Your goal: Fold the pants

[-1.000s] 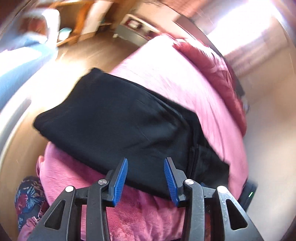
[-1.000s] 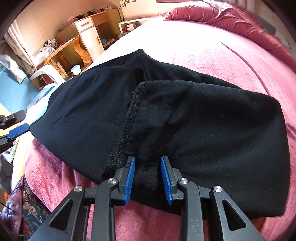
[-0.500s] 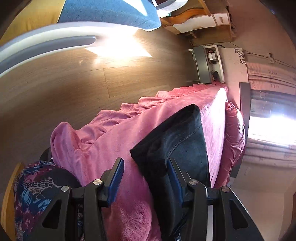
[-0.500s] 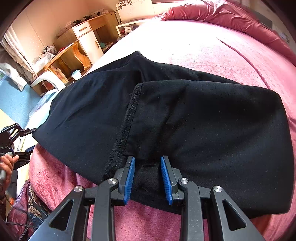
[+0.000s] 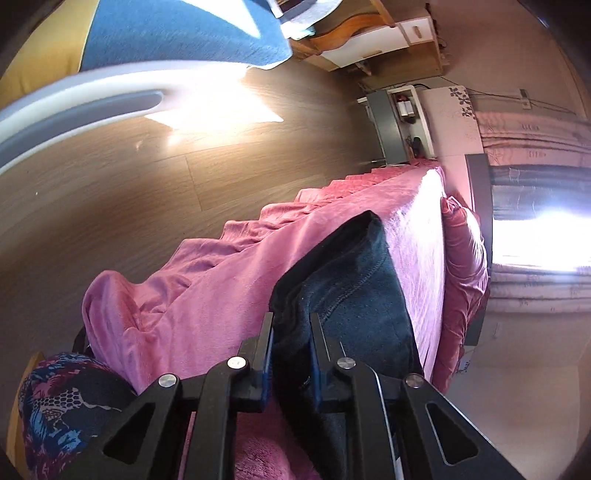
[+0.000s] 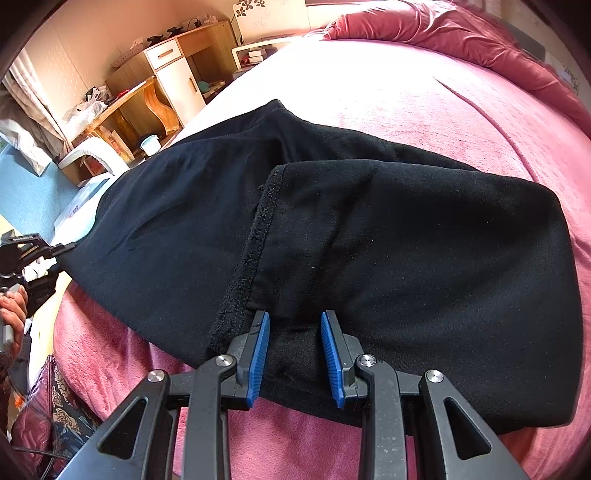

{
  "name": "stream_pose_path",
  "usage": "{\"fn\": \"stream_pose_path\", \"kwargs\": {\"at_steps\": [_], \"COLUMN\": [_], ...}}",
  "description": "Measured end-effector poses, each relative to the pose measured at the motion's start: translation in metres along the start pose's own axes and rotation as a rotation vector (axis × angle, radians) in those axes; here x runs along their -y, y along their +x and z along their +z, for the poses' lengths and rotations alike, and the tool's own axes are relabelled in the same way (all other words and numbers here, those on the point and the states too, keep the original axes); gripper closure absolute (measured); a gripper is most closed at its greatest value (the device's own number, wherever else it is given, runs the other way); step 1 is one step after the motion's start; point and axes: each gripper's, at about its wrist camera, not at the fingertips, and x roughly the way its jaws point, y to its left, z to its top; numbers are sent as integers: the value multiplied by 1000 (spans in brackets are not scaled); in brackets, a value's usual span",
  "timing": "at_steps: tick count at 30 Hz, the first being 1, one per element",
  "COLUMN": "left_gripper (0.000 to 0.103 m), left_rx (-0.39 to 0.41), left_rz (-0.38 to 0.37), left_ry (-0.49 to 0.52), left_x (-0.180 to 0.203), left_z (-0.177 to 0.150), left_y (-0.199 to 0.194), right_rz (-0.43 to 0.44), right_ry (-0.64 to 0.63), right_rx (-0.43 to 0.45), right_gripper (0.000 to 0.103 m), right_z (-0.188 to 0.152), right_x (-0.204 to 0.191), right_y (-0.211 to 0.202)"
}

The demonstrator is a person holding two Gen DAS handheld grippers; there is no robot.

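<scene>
The black pants [image 6: 369,236] lie partly folded on the pink bed cover [image 6: 424,92], with one layer turned over the other and a rough hem edge [image 6: 255,240] showing. My right gripper [image 6: 294,350] is open, its blue pads on either side of the near edge of the cloth. My left gripper [image 5: 291,347] is shut on the left end of the pants [image 5: 354,288] at the side of the bed. It also shows at the left edge of the right wrist view [image 6: 29,254], held by a hand.
Pink cover [image 5: 207,295] hangs over the bed side above a wooden floor [image 5: 110,192]. A wooden desk and white cabinet [image 6: 166,70] stand beyond the bed. A red duvet [image 6: 461,33] lies at the head. A patterned cloth [image 5: 62,398] lies low left.
My left gripper has swung down to the bed's side and closed on the left end of the pants. My right gripper has stayed open at the near edge.
</scene>
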Motion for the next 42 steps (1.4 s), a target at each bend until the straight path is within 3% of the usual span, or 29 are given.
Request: {"fn": "stream_pose_path", "kwargs": {"at_steps": [3,6,8,11,13,16,19,23,28,34,36,40,42], "left_gripper": [88,89,89,89,89,89,89,89,89,89,89,89,89], "left_rx": [35,54,46,5,-33,-84,-129,-160,-171,-172,-172,-164,-162], "left_rz": [-42,-77,-118,-187,-221,-237,-233,-217,-190,-153,-136,-89,-66], "left_ry": [135,347,474,638,728,847,925,1002,1109,1202,1230,1287,1311], "left_x": [34,83,114,152,170,188,195,200,205,209,210,213,213], "left_z": [-8,-28,-47,-79,-101,-132,-157,-181,-207,-227,-234,-247,-252], "left_y": [-16,-30,-36,-38,-35,-28,-19,-11,-9,-5,-3,0,2], "right_rz": [9,39,60,89,149,311,460,571,597,526,480,407,375], "right_ry": [3,24,59,95,107,139,146,113,34,-117,-163,-219,-219], "right_rx": [-1,-12,-13,52,81,93,78,17,-60,-160,-178,-184,-173], "right_gripper": [73,69,51,45,40,37,29,28,27,27,31,83,88], "right_z": [1,5,9,15,24,42,67,98,127,133,134,130,128], "right_x": [1,6,12,19,21,22,13,-13,-46,-81,-88,-92,-87], "right_y": [0,-4,-10,-32,-44,-55,-58,-50,-34,-15,-10,-4,-1]}}
